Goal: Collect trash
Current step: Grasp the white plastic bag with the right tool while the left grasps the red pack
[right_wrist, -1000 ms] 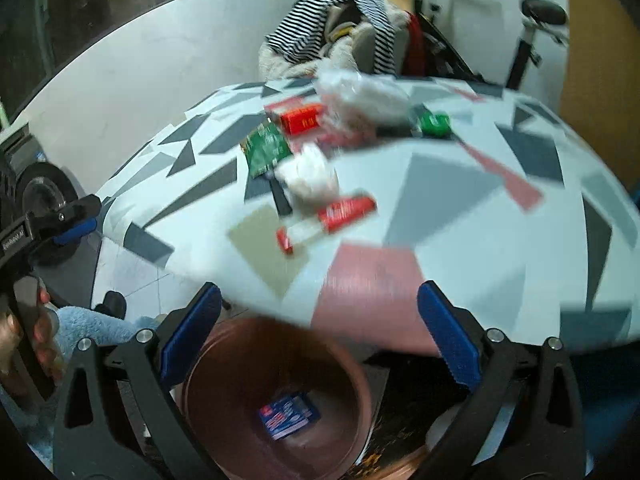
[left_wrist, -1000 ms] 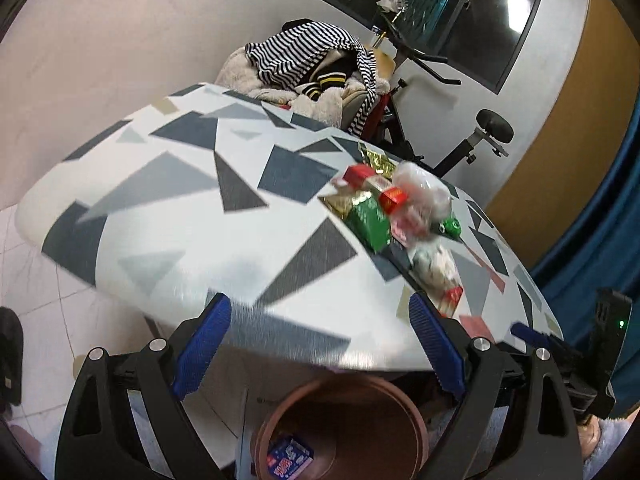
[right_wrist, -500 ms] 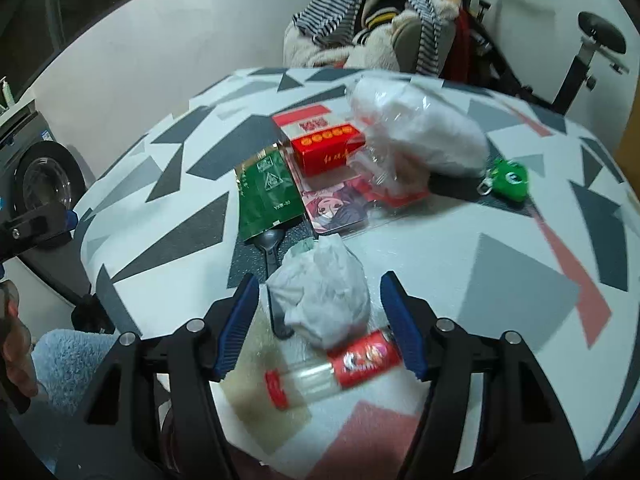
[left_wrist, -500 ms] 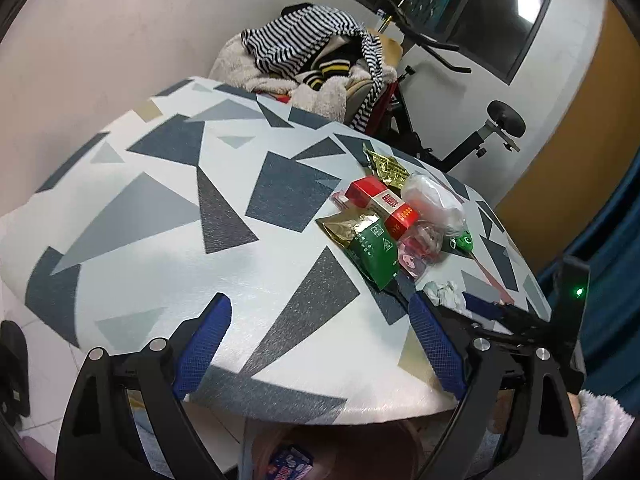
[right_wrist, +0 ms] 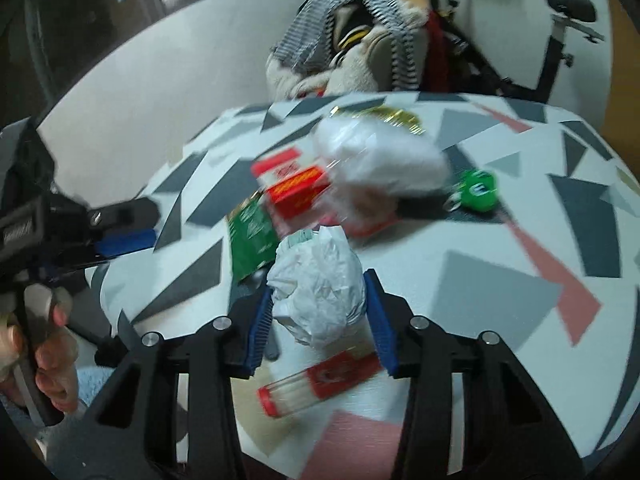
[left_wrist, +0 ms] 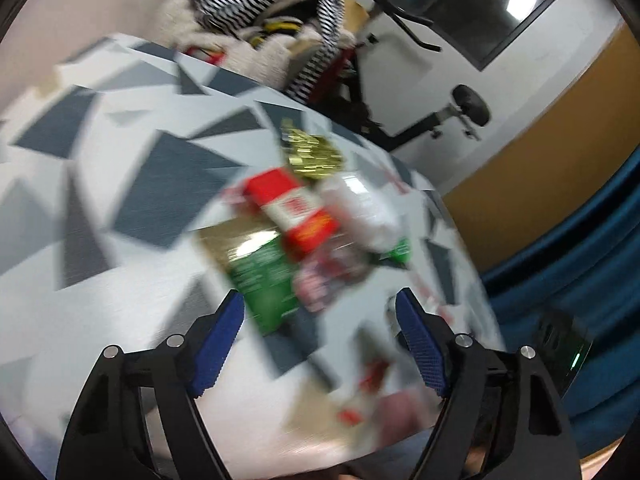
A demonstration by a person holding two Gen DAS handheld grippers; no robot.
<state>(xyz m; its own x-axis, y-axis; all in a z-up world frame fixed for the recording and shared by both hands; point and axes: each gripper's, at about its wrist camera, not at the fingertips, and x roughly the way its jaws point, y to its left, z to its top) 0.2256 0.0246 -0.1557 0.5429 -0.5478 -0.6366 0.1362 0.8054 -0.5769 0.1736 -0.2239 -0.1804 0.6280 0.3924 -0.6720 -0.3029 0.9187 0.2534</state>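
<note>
Trash lies on a patterned table point(right_wrist: 520, 216): a crumpled white paper ball point(right_wrist: 318, 284), a green packet point(right_wrist: 252, 236), a red box point(right_wrist: 296, 190), a clear plastic bag point(right_wrist: 380, 160), a gold wrapper point(right_wrist: 384, 116) and a red-labelled tube point(right_wrist: 320, 380). My right gripper point(right_wrist: 318, 304) is shut on the paper ball, both blue pads against its sides. My left gripper point(left_wrist: 320, 312) is open and empty, above the green packet point(left_wrist: 264, 280) and in front of the red box point(left_wrist: 292, 204). The left wrist view is blurred.
A green round object point(right_wrist: 478, 190) lies to the right of the plastic bag. A chair piled with striped clothes point(right_wrist: 360, 40) and an exercise bike point(right_wrist: 560, 32) stand behind the table. Blue curtain point(left_wrist: 580, 264) hangs at the right.
My right gripper closed its pads onto the paper ball. My left gripper moved forward over the table toward the green packet and narrowed a little. The brown bin has left both views.
</note>
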